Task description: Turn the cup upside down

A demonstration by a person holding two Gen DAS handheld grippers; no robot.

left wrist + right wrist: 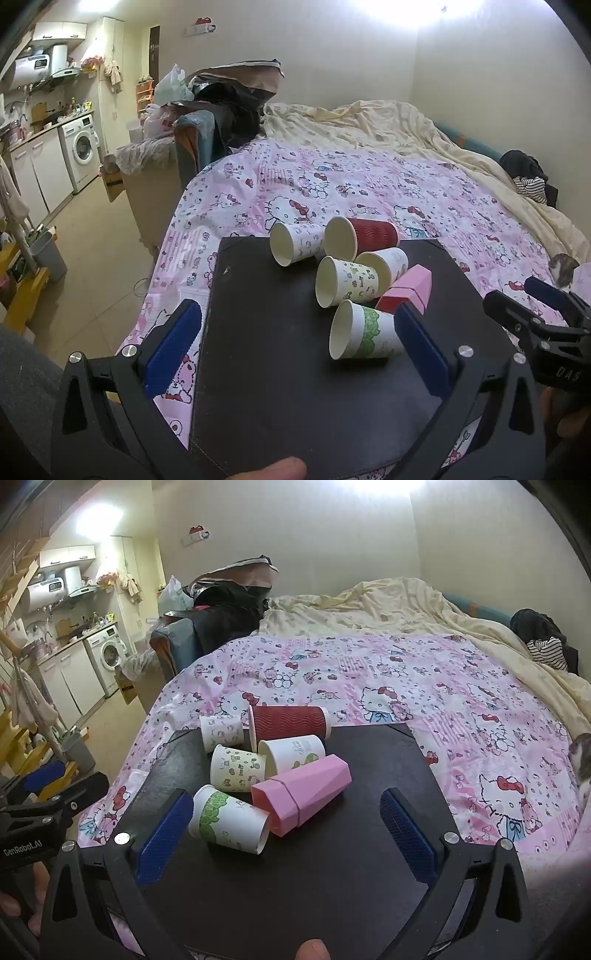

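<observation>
While both jaws stand spread wide, the black left gripper with blue pads (295, 343) and the black right gripper with blue pads (288, 834) hover low over the dark square board (280, 369). Lower left of the right view reads "GenRobot.AI" (unseen in the left view). Centre frame, the green-banded white paper cup (364, 332) lies sideways beside a pink faceted plastic cup (306, 794).
</observation>
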